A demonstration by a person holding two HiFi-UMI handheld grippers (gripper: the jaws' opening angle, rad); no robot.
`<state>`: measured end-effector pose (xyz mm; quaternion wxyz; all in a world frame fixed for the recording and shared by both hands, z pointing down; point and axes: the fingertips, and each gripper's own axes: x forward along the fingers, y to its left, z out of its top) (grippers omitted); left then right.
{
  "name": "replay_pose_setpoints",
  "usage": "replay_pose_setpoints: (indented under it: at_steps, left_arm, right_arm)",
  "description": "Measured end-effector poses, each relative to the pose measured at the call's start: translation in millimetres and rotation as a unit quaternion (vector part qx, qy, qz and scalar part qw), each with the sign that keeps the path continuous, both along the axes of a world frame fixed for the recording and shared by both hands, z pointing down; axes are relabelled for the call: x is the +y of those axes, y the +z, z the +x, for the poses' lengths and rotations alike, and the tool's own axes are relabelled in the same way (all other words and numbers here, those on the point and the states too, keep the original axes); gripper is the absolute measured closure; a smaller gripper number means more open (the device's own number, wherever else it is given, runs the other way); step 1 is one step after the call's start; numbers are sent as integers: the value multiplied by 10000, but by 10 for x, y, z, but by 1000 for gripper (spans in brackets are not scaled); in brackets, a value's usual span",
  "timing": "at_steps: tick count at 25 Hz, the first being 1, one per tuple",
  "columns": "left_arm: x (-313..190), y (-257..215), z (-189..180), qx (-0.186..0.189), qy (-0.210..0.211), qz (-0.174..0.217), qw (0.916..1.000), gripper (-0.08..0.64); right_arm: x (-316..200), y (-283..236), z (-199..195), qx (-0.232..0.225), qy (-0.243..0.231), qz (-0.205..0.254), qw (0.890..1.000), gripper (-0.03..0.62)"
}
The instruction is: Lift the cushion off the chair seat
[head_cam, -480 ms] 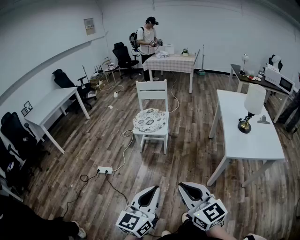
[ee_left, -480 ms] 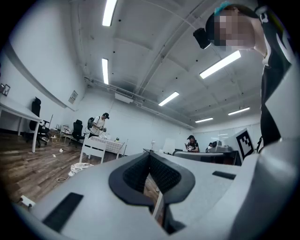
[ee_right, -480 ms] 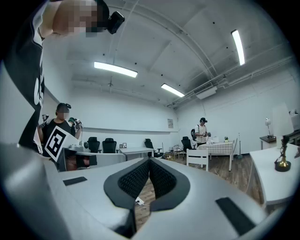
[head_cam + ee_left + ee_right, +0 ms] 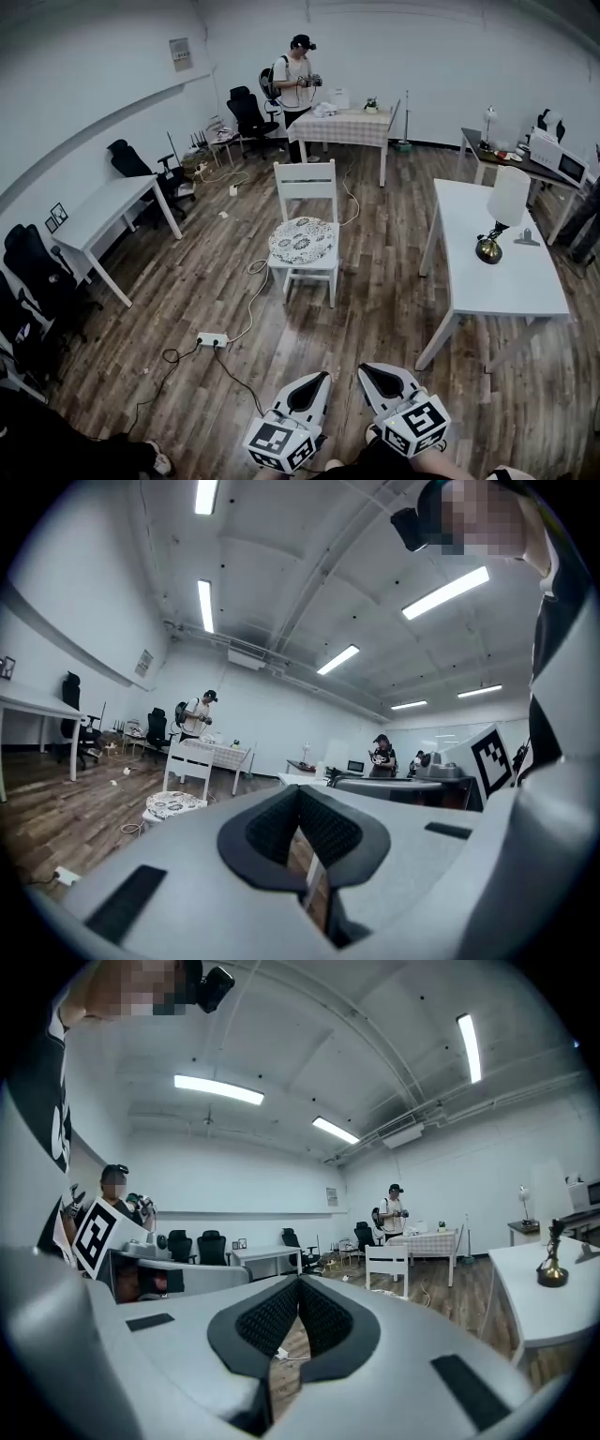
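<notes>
A round cushion [image 4: 301, 240] with a dark floral print lies on the seat of a white wooden chair [image 4: 304, 181] in the middle of the room. The cushion [image 4: 174, 802] and the chair [image 4: 188, 764] show small at the left of the left gripper view, and the chair [image 4: 387, 1264] shows far off in the right gripper view. Both grippers are held low at the bottom of the head view, well short of the chair. My left gripper [image 4: 319, 378] is shut and empty. Beside it, my right gripper [image 4: 366, 369] is also shut, with nothing between its jaws.
A white table [image 4: 502, 267] with a lamp [image 4: 504, 211] stands right of the chair. A power strip [image 4: 212, 339] and cables lie on the wood floor to the left. A person [image 4: 298, 80] stands at a checked table [image 4: 345, 124] at the back. Office chairs and a white desk [image 4: 98, 208] line the left wall.
My left gripper has shifted slightly to the right, closer to the right one. The view has moved a little; the chair and cushion are unmoved.
</notes>
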<state>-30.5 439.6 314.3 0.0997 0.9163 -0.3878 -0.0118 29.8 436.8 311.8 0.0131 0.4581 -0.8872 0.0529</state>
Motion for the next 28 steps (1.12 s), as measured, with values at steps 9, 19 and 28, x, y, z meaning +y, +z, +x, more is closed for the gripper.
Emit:
replay_pose_setpoints:
  at_steps: [9,19,28]
  left_arm:
    - [91,63,-124,-103,-170,-35,9998,558]
    - [76,75,-90,-15,-179,18,9998,558]
    - [-331,254,-32,-127,-310,-123,9994,558]
  right_arm:
    - [147,-199,-69,-92,105,601,9981,575]
    - [157,-118,-161,-95,37,471,9988,575]
    - [-266,83,-234,-89,-209,227,9995,575]
